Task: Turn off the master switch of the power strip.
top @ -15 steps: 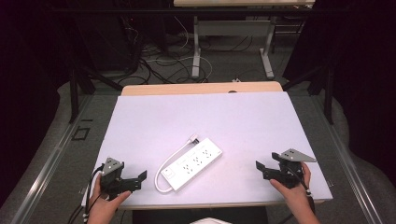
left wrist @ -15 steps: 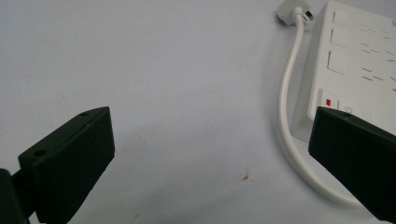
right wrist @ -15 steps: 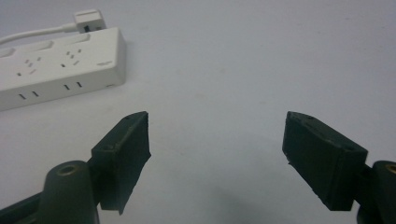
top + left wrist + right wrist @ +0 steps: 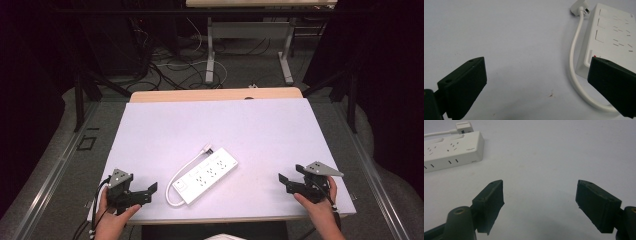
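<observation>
A white power strip [image 4: 206,174] lies slantwise near the front middle of the white table [image 4: 260,130], its cord [image 4: 176,180] looping along its left side to a plug [image 4: 206,148] at the far end. In the left gripper view the strip [image 4: 610,37] and cord [image 4: 574,60] sit to the right, ahead of the open jaws. My left gripper [image 4: 148,192] rests at the front left, open and empty. My right gripper [image 4: 289,179] rests at the front right, open and empty, with the strip [image 4: 451,150] far off to its left.
A wooden tabletop edge [image 4: 215,94] shows behind the white surface. Beyond it stand metal desk legs [image 4: 210,50] and tangled cables [image 4: 170,65] on the floor. Dark frame bars [image 4: 80,95] flank the table.
</observation>
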The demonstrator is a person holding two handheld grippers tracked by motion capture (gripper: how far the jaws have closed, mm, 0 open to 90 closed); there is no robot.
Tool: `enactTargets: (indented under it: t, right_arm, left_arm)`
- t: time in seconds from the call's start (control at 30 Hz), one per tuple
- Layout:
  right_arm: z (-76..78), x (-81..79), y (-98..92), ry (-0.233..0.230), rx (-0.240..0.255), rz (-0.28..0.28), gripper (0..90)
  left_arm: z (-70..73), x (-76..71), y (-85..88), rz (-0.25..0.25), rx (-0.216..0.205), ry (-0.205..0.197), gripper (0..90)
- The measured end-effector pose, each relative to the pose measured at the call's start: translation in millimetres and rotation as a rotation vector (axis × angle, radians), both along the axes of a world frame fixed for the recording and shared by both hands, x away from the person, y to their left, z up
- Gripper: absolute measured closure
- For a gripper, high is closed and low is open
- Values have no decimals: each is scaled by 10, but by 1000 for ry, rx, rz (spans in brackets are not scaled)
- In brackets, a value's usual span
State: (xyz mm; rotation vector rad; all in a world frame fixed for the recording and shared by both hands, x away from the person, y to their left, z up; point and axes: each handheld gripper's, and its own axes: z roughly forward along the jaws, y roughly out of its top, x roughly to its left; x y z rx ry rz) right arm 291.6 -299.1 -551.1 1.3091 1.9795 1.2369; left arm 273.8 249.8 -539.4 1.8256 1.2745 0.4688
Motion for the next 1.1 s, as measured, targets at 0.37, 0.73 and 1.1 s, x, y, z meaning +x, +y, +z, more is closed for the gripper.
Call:
enactTargets:
  t: [0.37,0.73,1.1]
  right_arm:
    - [30,-12,48,16,-31,43,219]
    - [21,-9,40,19,-50,13,223]
    - [48,-8,-6,11,7,-7,157]
  left_arm:
    - [147,-2,-39,-5,-18,-24,26]
    - [305,32,-117,-10,-7,-9,35]
    - [394,62,-186,-29,-2,-7,55]
